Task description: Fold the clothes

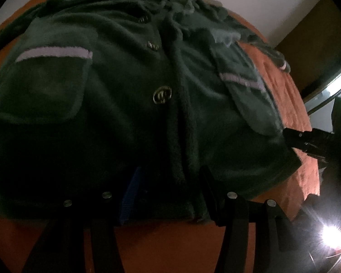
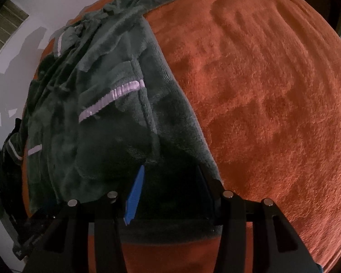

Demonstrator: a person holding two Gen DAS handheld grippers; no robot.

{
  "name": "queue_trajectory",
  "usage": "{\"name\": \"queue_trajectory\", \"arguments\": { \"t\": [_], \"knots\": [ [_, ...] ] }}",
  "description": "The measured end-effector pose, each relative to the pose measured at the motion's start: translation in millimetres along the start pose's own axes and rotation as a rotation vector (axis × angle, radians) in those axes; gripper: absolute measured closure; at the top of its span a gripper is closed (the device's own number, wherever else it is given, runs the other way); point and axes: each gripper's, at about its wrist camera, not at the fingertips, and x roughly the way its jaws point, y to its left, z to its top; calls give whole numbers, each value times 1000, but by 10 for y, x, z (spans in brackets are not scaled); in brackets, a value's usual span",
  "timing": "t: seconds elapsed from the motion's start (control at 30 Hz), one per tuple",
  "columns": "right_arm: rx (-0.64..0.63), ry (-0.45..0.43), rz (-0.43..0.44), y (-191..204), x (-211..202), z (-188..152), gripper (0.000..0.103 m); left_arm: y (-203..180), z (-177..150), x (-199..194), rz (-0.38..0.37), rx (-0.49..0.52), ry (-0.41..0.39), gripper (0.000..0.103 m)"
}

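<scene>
I am holding my left hand-held gripper [image 1: 168, 195] and right hand-held gripper [image 2: 170, 195], jaws half-open and astride the near hem, gripping nothing yet, over the green jacket [image 1: 129, 95] lying lengthwise away from me on the orange blanket [image 2: 261, 95].

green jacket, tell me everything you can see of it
The jacket is dark green fleece, spread front-up on an orange blanket. It has a buttoned placket with brass-looking buttons, patch pockets trimmed with pale lilac bands, and lilac-banded cuffs. Both grippers' fingers straddle its near hem, left and right.
</scene>
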Motion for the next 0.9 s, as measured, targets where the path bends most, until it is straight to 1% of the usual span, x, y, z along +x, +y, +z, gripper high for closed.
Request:
{"name": "queue_trajectory", "arguments": {
  "t": [0.13,0.2,0.3,0.4,0.47,0.57,0.67,0.77,0.83,0.9],
  "knots": [
    [-23,-33,4,-7,-93,44,57,-5,94,-195,-19,-1,-54,48],
    [-34,-24,-5,-29,-69,38,57,-39,168,-253,-13,11,-77,48],
    [-20,-3,-9,-101,-8,-1,57,-80,245,-248,-12,21,-85,48],
    [-120,-57,-64,-13,-96,-31,57,-93,258,-196,-13,13,-72,48],
    [-201,-95,-80,85,-172,-31,57,-118,271,-155,-9,6,-69,48],
    [-280,-114,-77,188,-223,4,57,-161,313,-122,-11,3,-74,48],
    [-275,-102,-48,182,-189,53,57,-227,403,-73,-5,36,-76,48],
    [-265,-87,-27,143,-146,189,57,-263,596,-65,16,79,-90,48],
    [-263,-89,-16,123,-148,326,57,-253,792,-73,20,93,-98,48],
    [-267,-114,2,123,-194,548,57,-248,1052,-61,29,113,-107,48]
  ]
}}
